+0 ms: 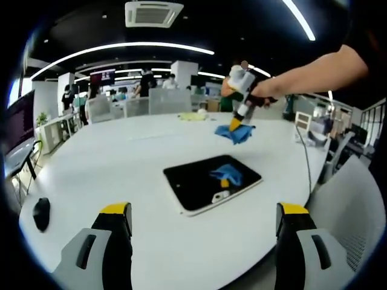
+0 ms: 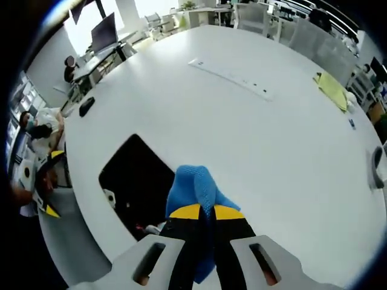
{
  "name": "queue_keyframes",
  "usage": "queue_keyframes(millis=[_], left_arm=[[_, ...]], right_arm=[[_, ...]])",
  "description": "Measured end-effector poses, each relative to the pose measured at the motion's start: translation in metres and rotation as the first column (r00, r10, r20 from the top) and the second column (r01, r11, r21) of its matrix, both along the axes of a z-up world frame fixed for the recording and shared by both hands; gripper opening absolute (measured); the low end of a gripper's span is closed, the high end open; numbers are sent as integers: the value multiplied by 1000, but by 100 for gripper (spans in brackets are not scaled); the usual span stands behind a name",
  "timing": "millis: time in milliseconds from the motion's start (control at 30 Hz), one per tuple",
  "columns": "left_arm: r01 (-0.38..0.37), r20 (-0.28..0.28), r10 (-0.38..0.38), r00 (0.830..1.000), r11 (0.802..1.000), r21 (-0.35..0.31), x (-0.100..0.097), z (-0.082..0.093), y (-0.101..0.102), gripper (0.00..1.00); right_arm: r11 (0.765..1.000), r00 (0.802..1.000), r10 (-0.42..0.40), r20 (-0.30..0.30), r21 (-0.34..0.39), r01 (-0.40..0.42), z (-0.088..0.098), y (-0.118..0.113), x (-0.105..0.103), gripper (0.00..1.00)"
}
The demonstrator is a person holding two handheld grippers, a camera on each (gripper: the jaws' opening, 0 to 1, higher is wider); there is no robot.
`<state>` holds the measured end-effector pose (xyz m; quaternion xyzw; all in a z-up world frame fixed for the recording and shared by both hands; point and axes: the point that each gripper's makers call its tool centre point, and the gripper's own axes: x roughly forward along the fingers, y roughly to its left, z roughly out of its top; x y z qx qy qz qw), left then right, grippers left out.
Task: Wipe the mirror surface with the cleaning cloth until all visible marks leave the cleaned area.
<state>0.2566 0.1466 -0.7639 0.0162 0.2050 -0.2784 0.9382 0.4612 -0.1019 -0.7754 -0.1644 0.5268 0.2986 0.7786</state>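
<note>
left gripper view: the left gripper (image 1: pixel 204 219) is low at the table's near edge, its yellow-tipped jaws wide apart with nothing between them, while the mirror (image 1: pixel 211 182) lies flat on the white table (image 1: pixel 121 151) ahead, reflecting the cloth above it. beyond it, the right gripper (image 1: pixel 234 125) — held by a person's hand (image 1: pixel 266 89) — hangs in the air over the table with the blue cleaning cloth (image 1: pixel 236 133) dangling from its tip. right gripper view: the right gripper's jaws are pressed together on the cleaning cloth (image 2: pixel 196 193) — the mirror (image 2: pixel 136 184) sits dark below and to the left, near the table edge.
</note>
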Motion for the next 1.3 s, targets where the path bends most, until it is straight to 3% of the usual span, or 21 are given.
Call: queue_keyframes(millis=[767,1167,1300], left_arm=[[8,-10,-7,1000,1000,12,-2,-2,-2,100],[7,-14,-7,1000,1000,19,-1,-5,0,100],[4,-15,-4,1000,1000,18,-1,-4,0,99]], right_arm=[[990,992,-128,-15,-60,127,-8,-86,-25,1],[985,987,-162,-17,-57,161,-12,-93,-33,1],[987,989,-145,-2,-71,144,-22,-92,-32,2]])
